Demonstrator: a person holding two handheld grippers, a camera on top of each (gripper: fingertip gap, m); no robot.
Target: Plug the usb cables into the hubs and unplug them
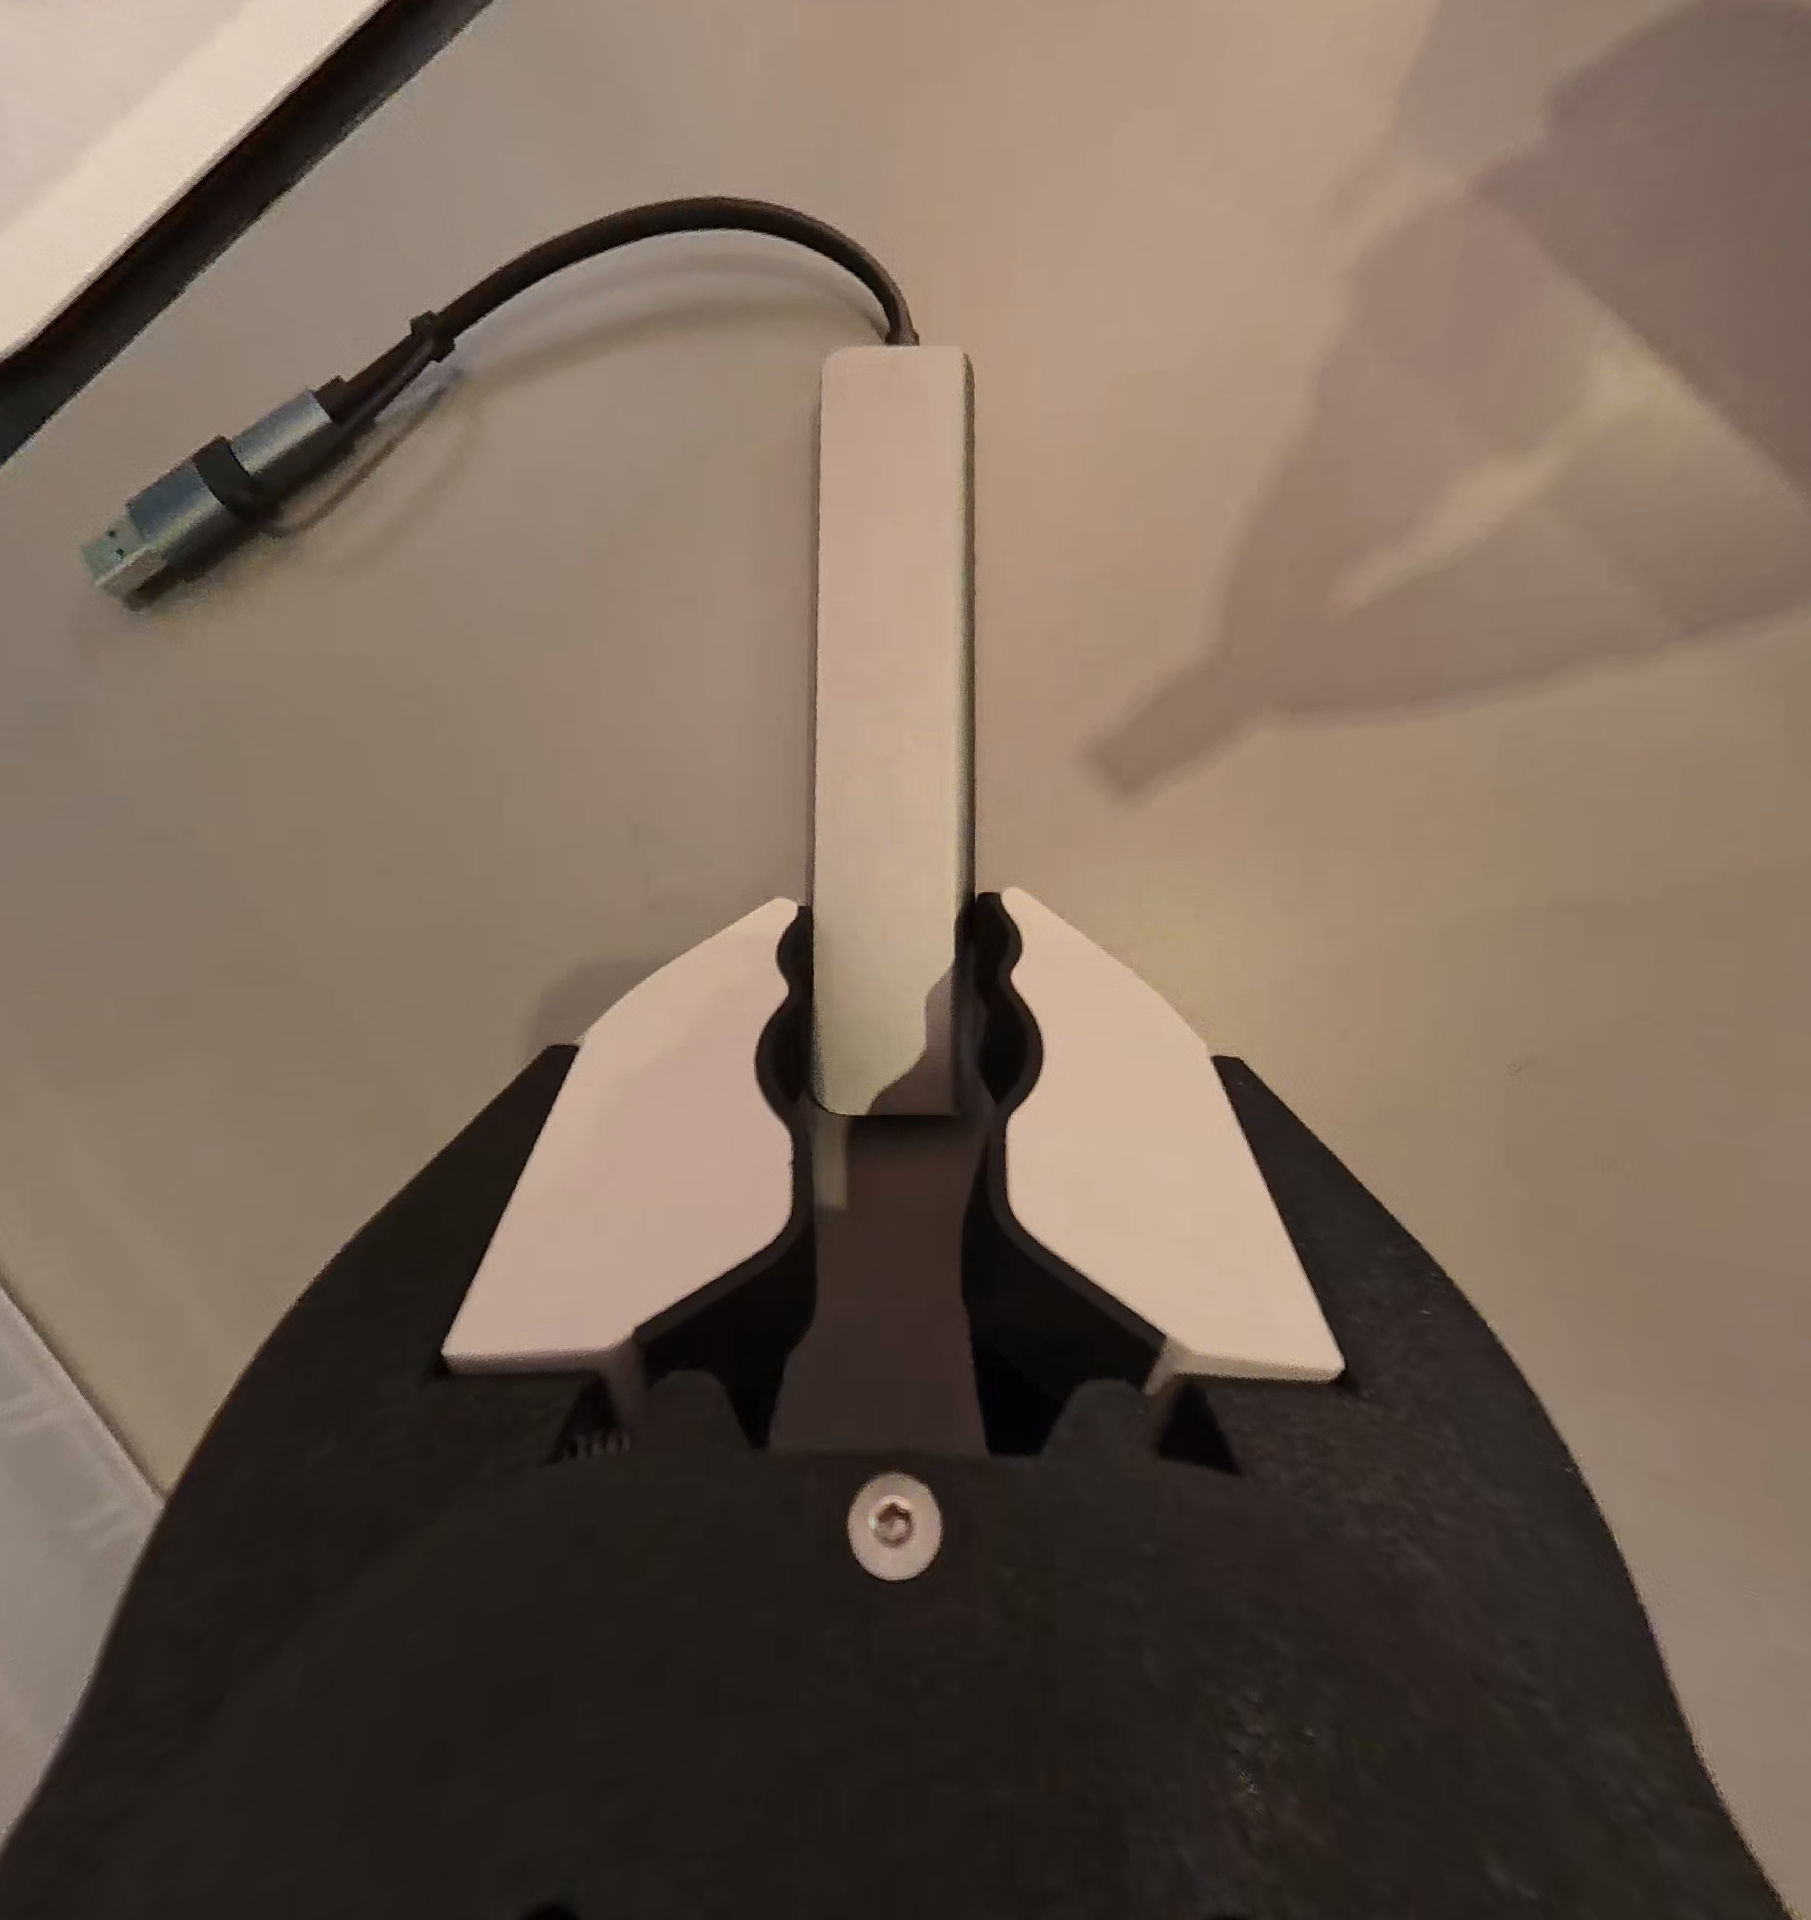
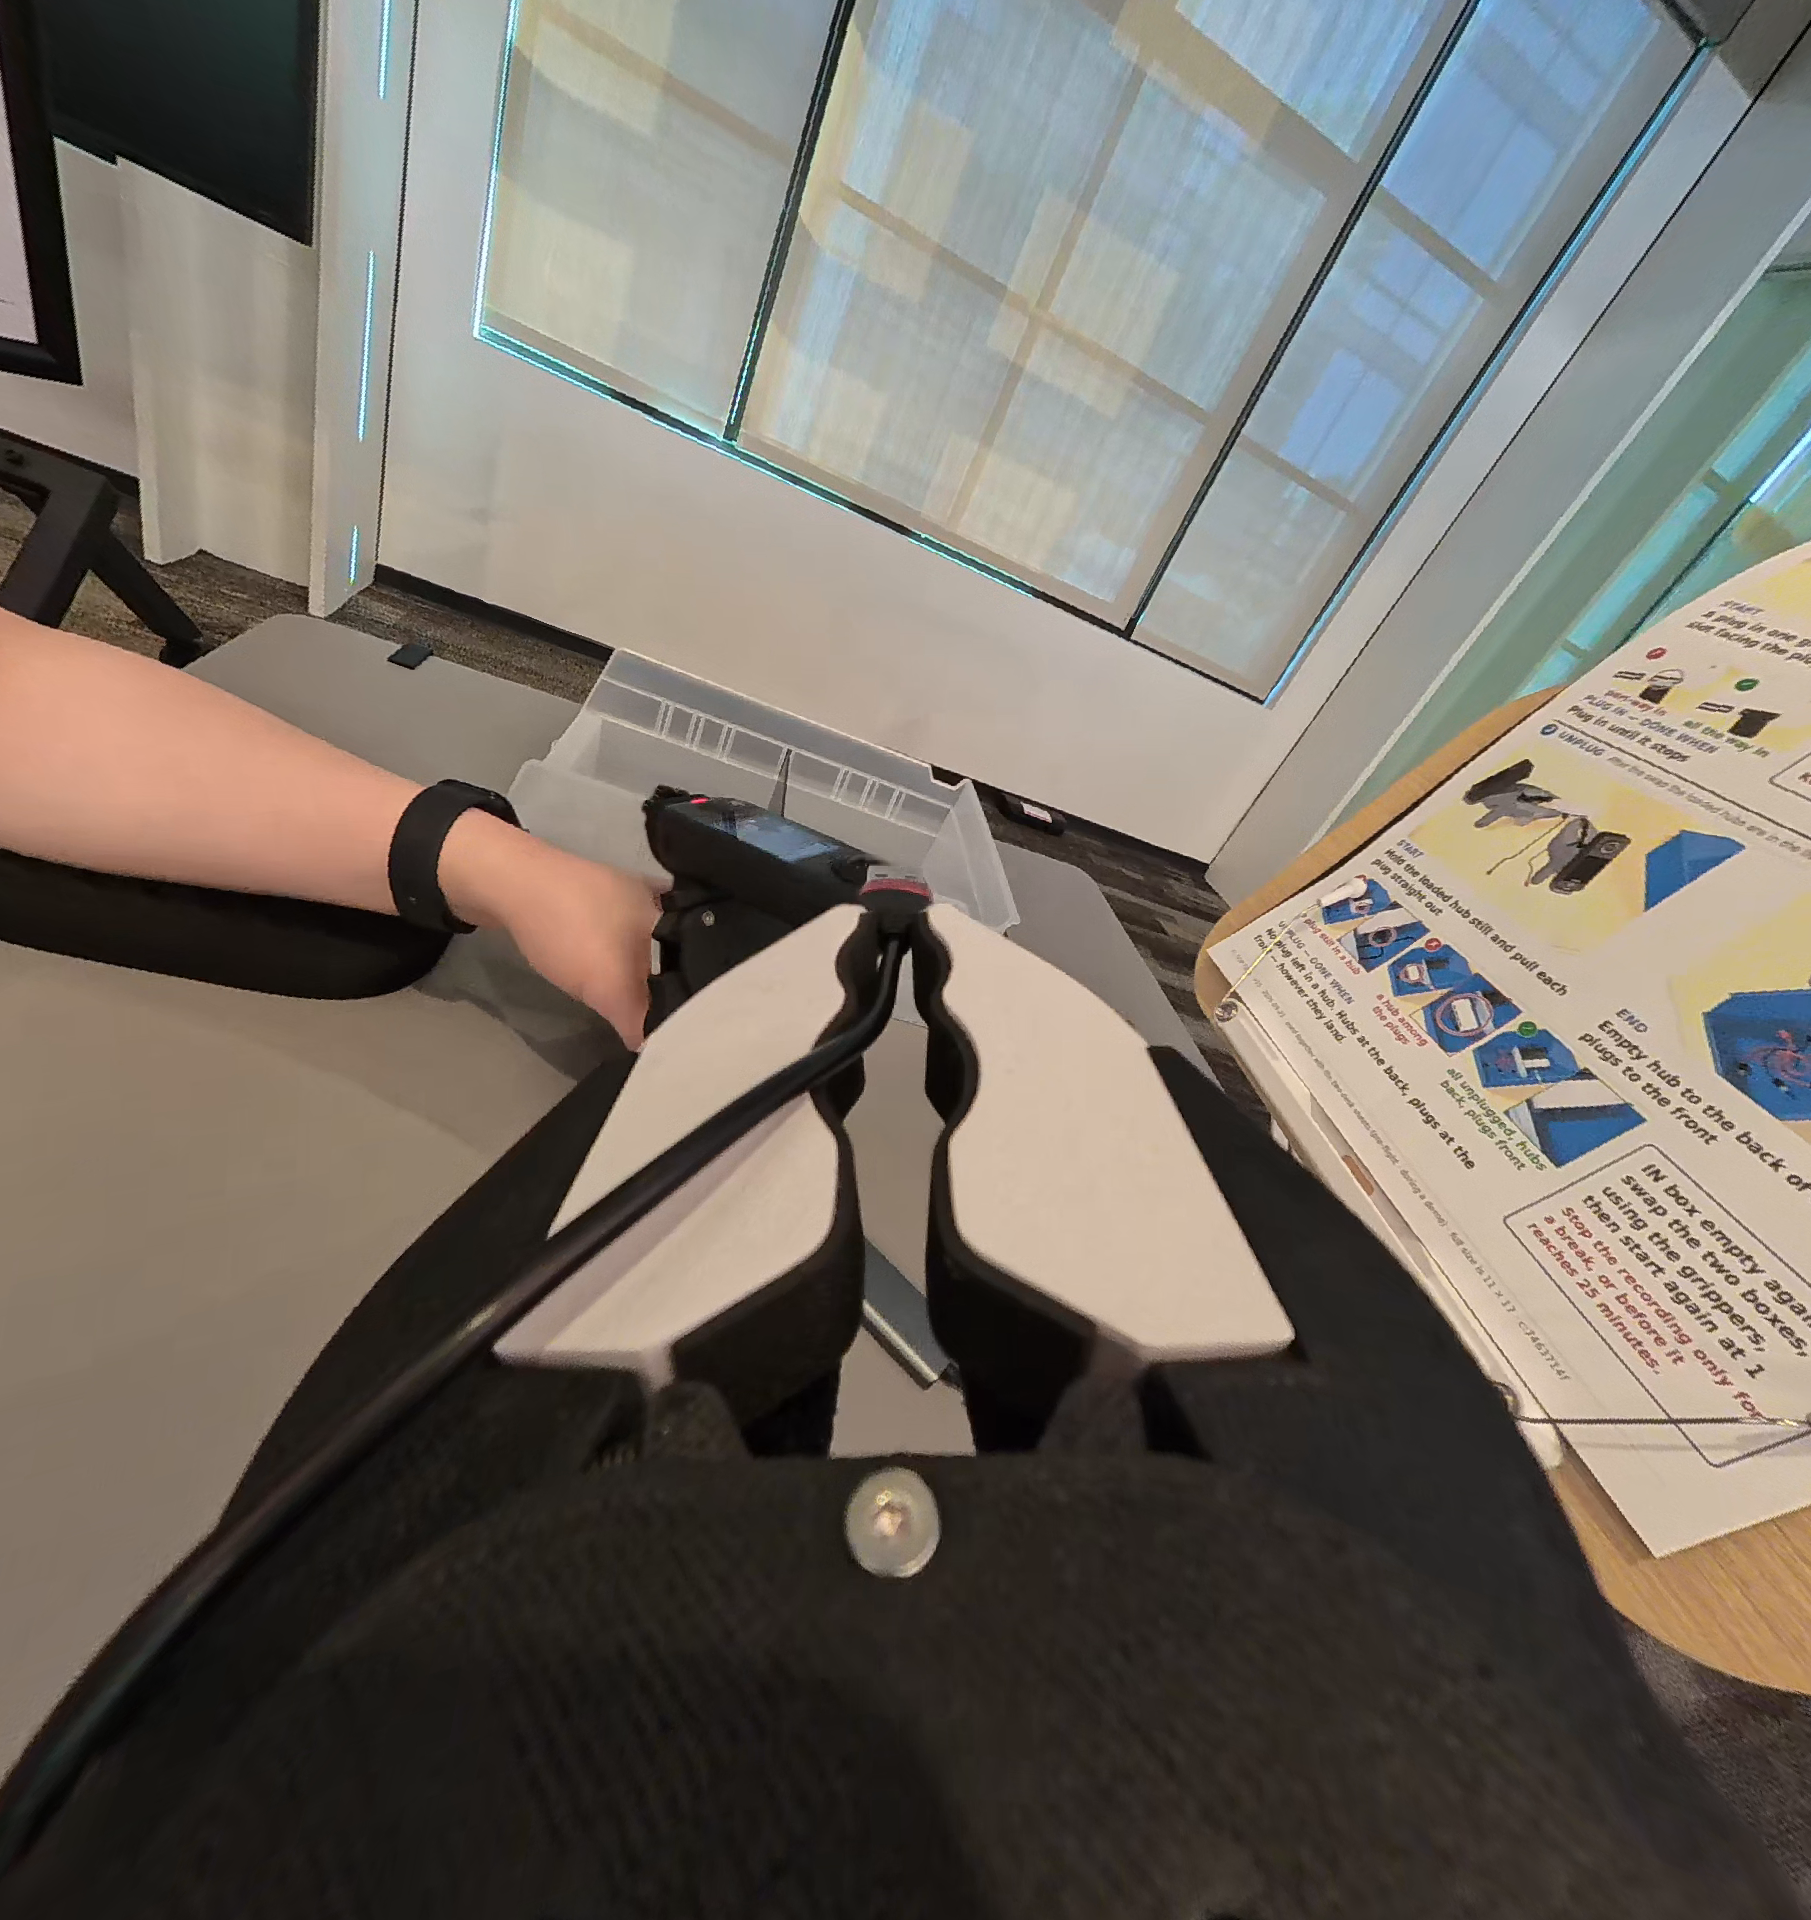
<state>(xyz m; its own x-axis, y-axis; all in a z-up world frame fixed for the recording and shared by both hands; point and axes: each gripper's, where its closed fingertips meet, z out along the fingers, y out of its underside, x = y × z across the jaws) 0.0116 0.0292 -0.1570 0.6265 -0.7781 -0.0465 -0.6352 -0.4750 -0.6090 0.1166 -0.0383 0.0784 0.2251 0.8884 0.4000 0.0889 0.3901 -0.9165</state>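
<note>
Left gripper (image 1: 893,997) fingers clamp the silver hub (image 1: 893,675) by its end; right gripper (image 2: 885,935) fingers pinch the black cable (image 2: 672,1153) just behind its plug (image 2: 893,891). Risk: plug tilts w/ such a thin hold, misses port.

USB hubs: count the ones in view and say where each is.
1. The silver hub is clamped at its near end in the left tool, above the table. Others may be hidden.

A clear plastic bin (image 2: 776,758) sits beyond a printed instruction sheet (image 2: 1566,1039).
</note>
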